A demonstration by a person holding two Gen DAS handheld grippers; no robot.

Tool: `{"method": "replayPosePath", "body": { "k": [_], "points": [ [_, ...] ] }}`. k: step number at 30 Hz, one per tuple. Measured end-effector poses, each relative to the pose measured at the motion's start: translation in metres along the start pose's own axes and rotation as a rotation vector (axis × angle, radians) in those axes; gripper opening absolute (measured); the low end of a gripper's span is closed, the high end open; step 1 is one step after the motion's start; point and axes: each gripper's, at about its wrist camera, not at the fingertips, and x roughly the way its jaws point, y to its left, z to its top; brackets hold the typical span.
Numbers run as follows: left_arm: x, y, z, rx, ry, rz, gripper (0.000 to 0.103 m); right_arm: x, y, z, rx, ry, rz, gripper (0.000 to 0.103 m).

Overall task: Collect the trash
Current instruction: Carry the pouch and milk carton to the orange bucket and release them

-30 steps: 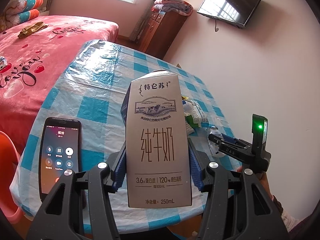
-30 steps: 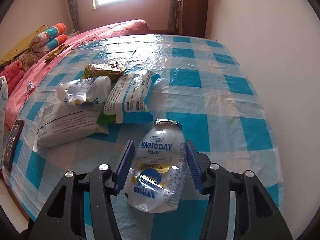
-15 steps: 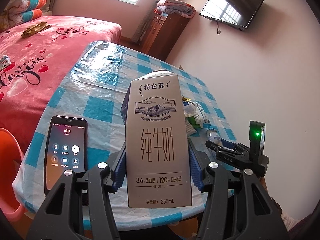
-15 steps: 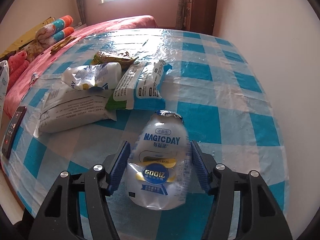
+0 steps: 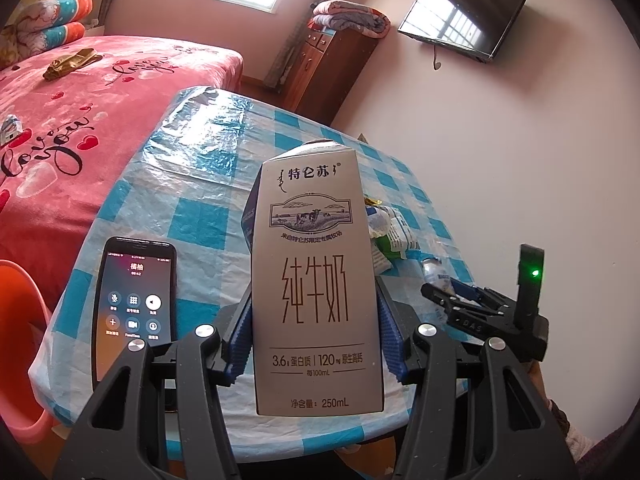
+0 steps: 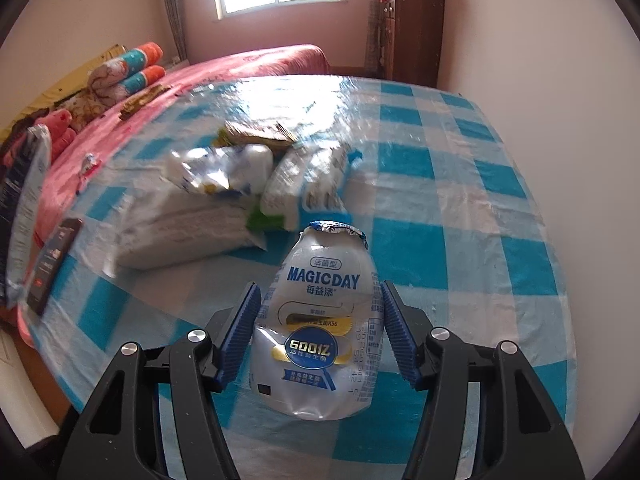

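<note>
My left gripper [image 5: 316, 328] is shut on a grey 250 mL milk carton [image 5: 316, 280] and holds it upright above the near edge of the blue-checked table [image 5: 200, 208]. My right gripper [image 6: 320, 328] is shut on a crumpled MAGICDAY yoghurt bottle [image 6: 320, 320] and holds it above the table [image 6: 460, 208]. A pile of wrappers and bags [image 6: 240, 196] lies beyond it; it also shows in the left wrist view [image 5: 390, 232]. The right gripper with its bottle appears in the left wrist view [image 5: 452, 296].
A phone [image 5: 134, 312] with a lit screen lies at the table's near left edge, also in the right wrist view [image 6: 54, 264]. A pink bed [image 5: 60, 120] is to the left, an orange chair [image 5: 16, 340] by the corner, a wall [image 5: 520, 160] to the right.
Both grippers have lifted and pulled back toward the near edge with the carton and bottle still held. The right view is blurred by motion.
</note>
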Motion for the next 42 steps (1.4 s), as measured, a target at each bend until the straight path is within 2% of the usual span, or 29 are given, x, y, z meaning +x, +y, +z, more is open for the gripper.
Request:
{"method": "replayPosePath", "body": {
  "k": [3,9,17,22,28,36,42],
  "points": [
    [-0.005,0.001,0.001,-0.003,-0.014,0.001,0.055,-0.009,0.009,0.009,0.002,-0.021,0.041,0.061],
    [-0.023,0.012,0.002,-0.025,-0.051,0.015,0.055,-0.021,0.052,0.032,-0.033,-0.044,0.181,0.061],
    [-0.066,0.043,0.002,-0.079,-0.139,0.087,0.055,-0.028,0.139,0.065,-0.142,-0.033,0.415,0.061],
    [-0.097,0.074,-0.007,-0.127,-0.18,0.182,0.055,-0.029,0.21,0.079,-0.245,0.002,0.561,0.061],
    [-0.129,0.12,-0.024,-0.216,-0.215,0.322,0.055,-0.028,0.291,0.084,-0.365,0.049,0.687,0.061],
    [-0.153,0.184,-0.05,-0.377,-0.241,0.437,0.055,-0.016,0.377,0.079,-0.489,0.096,0.765,0.062],
    [-0.15,0.217,-0.063,-0.453,-0.221,0.472,0.055,0.0,0.422,0.071,-0.526,0.149,0.796,0.062]
  ]
}}
